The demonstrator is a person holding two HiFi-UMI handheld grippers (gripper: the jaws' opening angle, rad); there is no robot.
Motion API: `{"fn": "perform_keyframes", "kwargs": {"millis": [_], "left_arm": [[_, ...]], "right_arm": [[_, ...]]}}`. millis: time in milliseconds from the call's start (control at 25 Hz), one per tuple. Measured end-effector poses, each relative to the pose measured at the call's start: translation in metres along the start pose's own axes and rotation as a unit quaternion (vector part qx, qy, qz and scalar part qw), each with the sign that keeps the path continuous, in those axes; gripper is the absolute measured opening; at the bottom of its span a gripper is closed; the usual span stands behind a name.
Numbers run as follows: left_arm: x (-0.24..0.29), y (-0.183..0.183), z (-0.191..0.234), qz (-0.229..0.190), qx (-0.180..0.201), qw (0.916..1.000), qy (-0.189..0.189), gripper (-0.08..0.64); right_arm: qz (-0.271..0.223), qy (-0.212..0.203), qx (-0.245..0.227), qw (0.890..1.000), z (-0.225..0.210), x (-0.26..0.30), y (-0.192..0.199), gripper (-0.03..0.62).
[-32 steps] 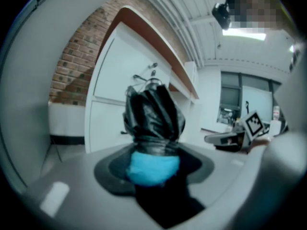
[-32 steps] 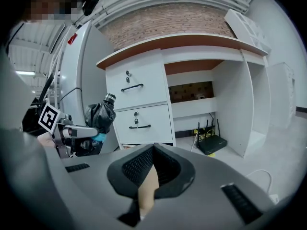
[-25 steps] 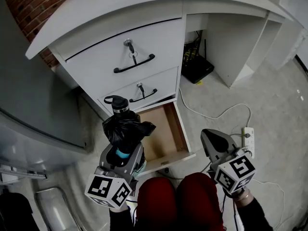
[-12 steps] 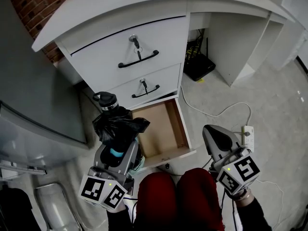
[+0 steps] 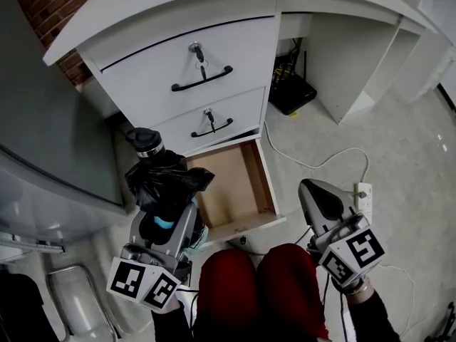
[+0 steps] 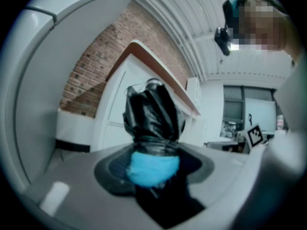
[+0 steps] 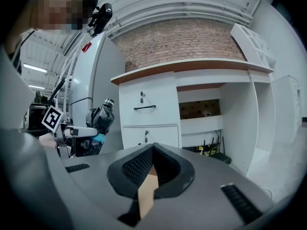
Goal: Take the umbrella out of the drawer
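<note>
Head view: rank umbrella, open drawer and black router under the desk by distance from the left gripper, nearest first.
1. umbrella: clamped between the jaws of the left gripper.
2. open drawer: just to its right, lower down.
3. black router: on the floor under the desk, far right and back.

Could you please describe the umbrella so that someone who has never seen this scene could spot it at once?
Start at the white desk with its stack of drawers; the bottom drawer stands open. Just left of it, the left hand-held gripper clamps the umbrella, a folded black bundle with a silver-ringed cap on top and a blue band at the jaws.
</note>
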State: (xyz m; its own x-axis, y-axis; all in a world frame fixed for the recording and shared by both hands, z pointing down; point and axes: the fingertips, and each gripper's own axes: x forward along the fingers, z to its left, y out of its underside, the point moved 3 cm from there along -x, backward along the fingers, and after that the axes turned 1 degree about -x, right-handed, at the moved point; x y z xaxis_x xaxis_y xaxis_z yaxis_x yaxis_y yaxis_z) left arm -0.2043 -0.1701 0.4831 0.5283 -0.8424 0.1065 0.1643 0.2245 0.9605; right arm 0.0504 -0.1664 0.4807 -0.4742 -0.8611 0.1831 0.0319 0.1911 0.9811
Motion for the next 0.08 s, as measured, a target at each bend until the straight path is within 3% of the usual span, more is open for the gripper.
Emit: {"fn": "perform_keyframes", "kwargs": {"millis": [80], "left_arm": [[-0.0001, -0.0008, -0.0012, -0.004, -0.001, 1.0, 0.001, 0.241]], "right_arm": [[0.0, -0.001, -0.001, 1.0, -0.001, -0.0013, 0.0006, -0.003]]}}
